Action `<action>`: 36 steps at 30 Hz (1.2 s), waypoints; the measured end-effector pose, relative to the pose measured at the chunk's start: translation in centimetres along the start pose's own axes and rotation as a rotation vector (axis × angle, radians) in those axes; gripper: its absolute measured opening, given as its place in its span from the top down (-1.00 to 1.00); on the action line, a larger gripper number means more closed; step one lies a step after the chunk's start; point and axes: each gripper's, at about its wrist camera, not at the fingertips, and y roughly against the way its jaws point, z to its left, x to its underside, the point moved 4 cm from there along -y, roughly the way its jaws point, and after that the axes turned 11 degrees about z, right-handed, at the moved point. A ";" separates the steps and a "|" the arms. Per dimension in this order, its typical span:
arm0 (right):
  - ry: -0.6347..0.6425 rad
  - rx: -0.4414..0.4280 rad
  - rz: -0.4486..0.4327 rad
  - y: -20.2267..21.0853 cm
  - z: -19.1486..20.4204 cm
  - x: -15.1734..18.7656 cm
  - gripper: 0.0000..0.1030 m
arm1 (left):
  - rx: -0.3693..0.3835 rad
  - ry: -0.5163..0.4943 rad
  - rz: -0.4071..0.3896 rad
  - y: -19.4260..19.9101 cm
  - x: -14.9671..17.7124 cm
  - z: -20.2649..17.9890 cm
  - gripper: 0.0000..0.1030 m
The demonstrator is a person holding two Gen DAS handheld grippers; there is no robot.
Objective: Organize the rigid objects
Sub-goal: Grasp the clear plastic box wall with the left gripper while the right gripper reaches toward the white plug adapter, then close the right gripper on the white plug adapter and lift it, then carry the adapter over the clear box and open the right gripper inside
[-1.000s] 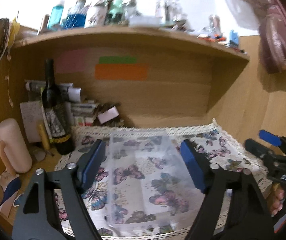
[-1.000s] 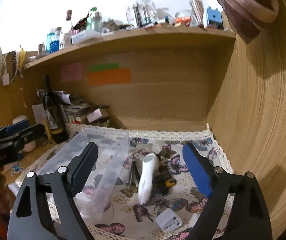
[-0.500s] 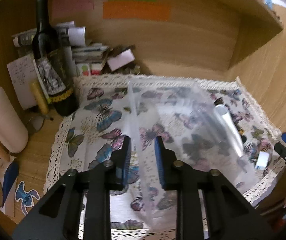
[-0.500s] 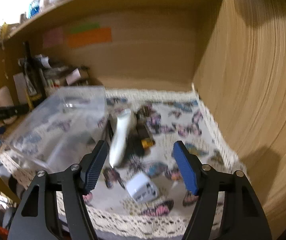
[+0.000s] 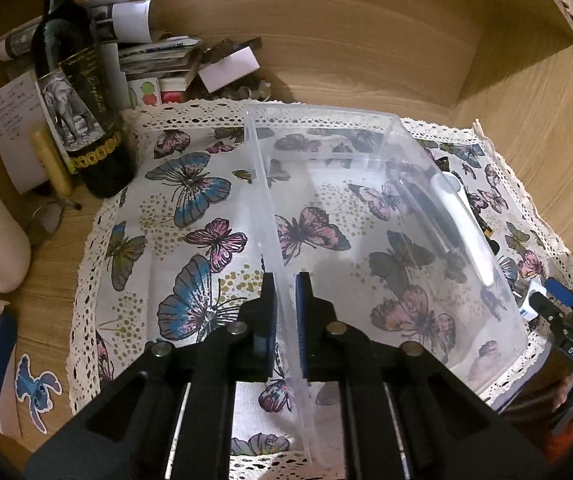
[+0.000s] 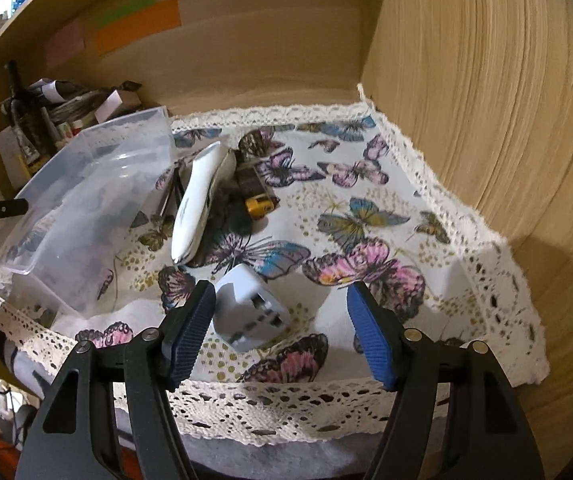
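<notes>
Clear plastic bin point(image 5: 386, 216) rests on the butterfly cloth point(image 5: 190, 200) covering the worktop; left gripper point(image 5: 285, 320) jaws clamped on its left wall; right gripper point(image 6: 280, 336) jaws apart, having just narrowed, around a white plug adapter point(image 6: 252, 312); white remote point(image 6: 196, 204) just beside the bin.

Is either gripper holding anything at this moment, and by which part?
The left gripper is clamped on the clear plastic bin, pinching its left side wall. The right gripper holds nothing; the white plug adapter lies between its open jaws.
</notes>
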 end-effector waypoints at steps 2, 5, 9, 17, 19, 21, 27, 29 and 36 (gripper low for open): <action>0.006 -0.019 0.016 -0.4 0.3 0.0 -0.26 | 0.000 -0.001 0.001 0.0 0.0 0.0 0.82; 0.036 -0.037 0.042 -1.1 1.2 -0.2 0.03 | 0.007 0.000 0.002 0.0 0.0 0.1 0.82; 0.046 -0.035 0.064 -1.9 1.6 -0.4 0.16 | 0.016 -0.001 0.004 -0.1 0.0 0.1 0.82; 0.092 -0.033 -0.011 0.2 3.2 -3.7 0.18 | 0.020 -0.003 -0.004 0.0 0.0 0.2 0.82; 0.116 -0.033 -0.036 0.7 3.9 -4.9 0.18 | 0.022 -0.003 -0.003 0.0 0.0 0.1 0.82; 0.150 -0.036 -0.066 1.4 4.9 -6.3 0.18 | 0.016 -0.006 -0.005 0.0 0.0 0.1 0.82; 0.233 -0.081 -0.142 2.8 8.5 -9.4 0.18 | 0.018 -0.009 -0.002 -0.1 0.0 0.0 0.82; 0.267 -0.090 -0.158 2.8 10.1 -10.2 0.18 | 0.018 -0.008 -0.001 -0.1 0.0 0.1 0.82; 0.340 -0.143 -0.142 1.3 14.2 -12.5 0.18 | 0.001 -0.026 -0.017 -0.1 0.1 -0.1 0.81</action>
